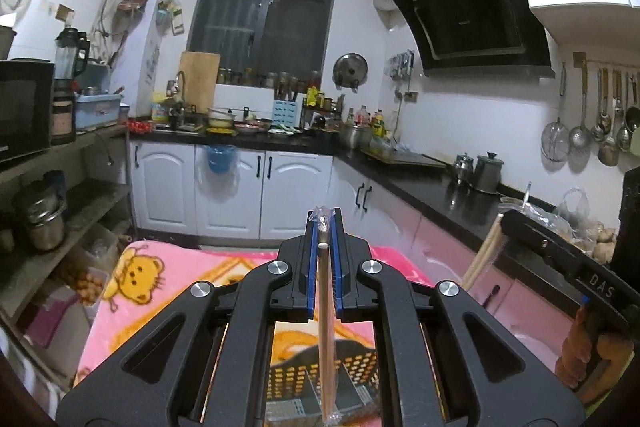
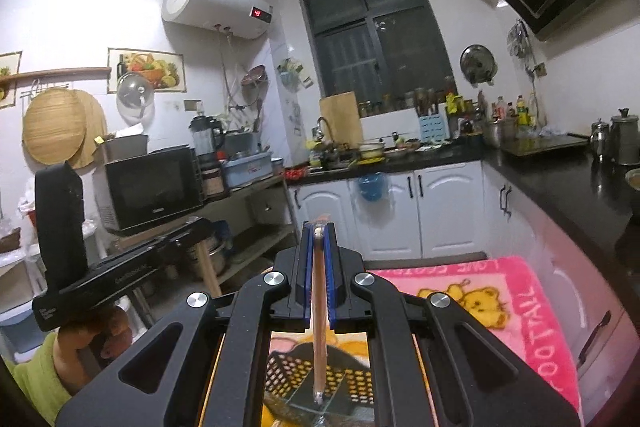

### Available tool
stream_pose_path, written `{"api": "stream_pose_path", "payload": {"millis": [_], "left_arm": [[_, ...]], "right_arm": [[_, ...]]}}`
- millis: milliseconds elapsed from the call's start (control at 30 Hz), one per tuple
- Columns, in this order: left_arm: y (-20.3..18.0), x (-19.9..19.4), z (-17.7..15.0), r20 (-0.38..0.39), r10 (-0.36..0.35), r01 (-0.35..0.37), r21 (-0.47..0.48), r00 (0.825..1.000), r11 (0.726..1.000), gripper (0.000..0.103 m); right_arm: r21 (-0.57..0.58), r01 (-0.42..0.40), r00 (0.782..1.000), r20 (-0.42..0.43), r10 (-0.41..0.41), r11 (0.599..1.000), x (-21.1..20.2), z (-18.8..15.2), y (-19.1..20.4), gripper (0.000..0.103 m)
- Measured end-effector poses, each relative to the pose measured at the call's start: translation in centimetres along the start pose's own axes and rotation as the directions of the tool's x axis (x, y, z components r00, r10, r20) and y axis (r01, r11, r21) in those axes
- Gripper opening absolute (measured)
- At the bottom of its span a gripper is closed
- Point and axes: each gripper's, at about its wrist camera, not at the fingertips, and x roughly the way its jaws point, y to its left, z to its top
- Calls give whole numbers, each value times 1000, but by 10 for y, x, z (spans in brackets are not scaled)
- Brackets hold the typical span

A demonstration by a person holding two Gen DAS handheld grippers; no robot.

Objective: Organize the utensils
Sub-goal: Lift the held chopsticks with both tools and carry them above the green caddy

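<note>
Both grippers are clamped: left gripper (image 1: 325,227) on wrapped chopsticks (image 1: 326,327), right gripper (image 2: 319,233) on seemingly another wrapped pair (image 2: 319,327); perforated basket (image 1: 360,367) sits at bottom centre on pink blanket (image 1: 132,291).

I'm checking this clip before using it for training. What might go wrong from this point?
Both the left gripper and the right gripper pinch plastic-wrapped chopsticks near the top end, so the long free ends could swing or slip. Hanging above the black basket, they might miss its compartments when lowered.
</note>
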Motion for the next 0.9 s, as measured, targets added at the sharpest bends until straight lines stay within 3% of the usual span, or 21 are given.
{"api": "stream_pose_path", "payload": {"millis": [533,900], "left_arm": [[26,41,-44,-41,89,-90,-23,995,996,3],[34,53,-77,-112,83,-87,-30,990,996,3]], "right_arm": [[49,78,995,-71,-74,996,35,-52,-25,6],[37,91,991,-99,-87,995,43,-77,-18,6]]}}
